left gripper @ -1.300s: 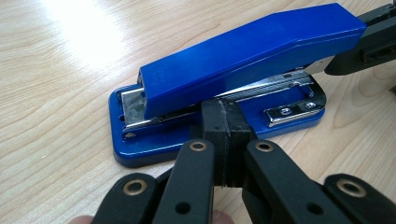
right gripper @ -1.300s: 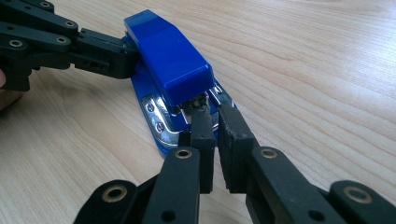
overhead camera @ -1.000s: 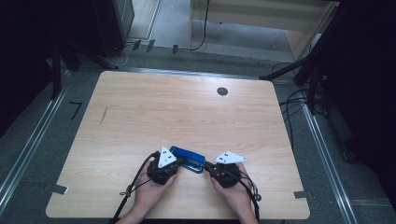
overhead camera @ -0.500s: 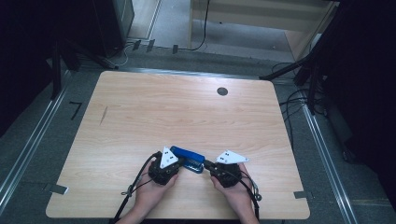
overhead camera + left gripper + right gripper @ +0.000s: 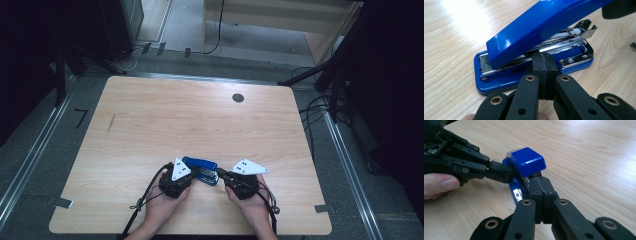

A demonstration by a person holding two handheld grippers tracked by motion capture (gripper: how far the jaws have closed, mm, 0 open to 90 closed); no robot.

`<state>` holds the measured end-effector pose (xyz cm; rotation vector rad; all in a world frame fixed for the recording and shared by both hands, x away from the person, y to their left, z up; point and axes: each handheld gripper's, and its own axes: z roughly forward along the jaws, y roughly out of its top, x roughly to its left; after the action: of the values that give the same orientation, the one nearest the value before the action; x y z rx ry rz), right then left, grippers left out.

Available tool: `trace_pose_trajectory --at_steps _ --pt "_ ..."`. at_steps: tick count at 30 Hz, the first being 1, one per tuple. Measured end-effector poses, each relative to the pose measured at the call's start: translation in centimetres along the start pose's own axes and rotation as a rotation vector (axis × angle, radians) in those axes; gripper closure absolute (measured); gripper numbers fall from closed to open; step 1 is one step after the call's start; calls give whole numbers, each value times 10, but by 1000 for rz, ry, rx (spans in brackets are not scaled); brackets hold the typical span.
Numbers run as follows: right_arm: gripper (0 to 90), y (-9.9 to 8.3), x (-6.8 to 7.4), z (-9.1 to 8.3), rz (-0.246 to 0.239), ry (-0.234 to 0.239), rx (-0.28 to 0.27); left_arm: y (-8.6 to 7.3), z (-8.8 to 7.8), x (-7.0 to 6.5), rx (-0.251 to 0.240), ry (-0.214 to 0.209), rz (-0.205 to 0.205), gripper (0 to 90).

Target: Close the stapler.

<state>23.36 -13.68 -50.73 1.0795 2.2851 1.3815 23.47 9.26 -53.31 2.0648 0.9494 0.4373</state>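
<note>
1. Lying near the front edge of the pale wooden table (image 5: 150,125), a blue plastic-and-chrome stapler (image 5: 201,169) sits between two hand-held grippers, its top arm raised at an angle above the base.
2. Left gripper (image 5: 545,72): jaws pressed together, with no gap showing between the pads; the tips meet the long side of the stapler at its chrome magazine, just above the blue base.
3. Right gripper (image 5: 541,192): jaws likewise pressed together, tips touching the stapler's end beneath the raised blue cap.
4. Both hands enter from the table's near edge; a small dark round grommet (image 5: 238,98) lies well apart, toward the far edge.
</note>
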Motion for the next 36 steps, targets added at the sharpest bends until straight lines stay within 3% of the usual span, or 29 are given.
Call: trace_pose_trajectory --at_steps 9,36 --pt "900 13 5 -1 -18 12 -42 0 0 0 1 2 4 900" --pt "900 45 20 7 -81 27 -82 0 0 0 -3 0 4 900"
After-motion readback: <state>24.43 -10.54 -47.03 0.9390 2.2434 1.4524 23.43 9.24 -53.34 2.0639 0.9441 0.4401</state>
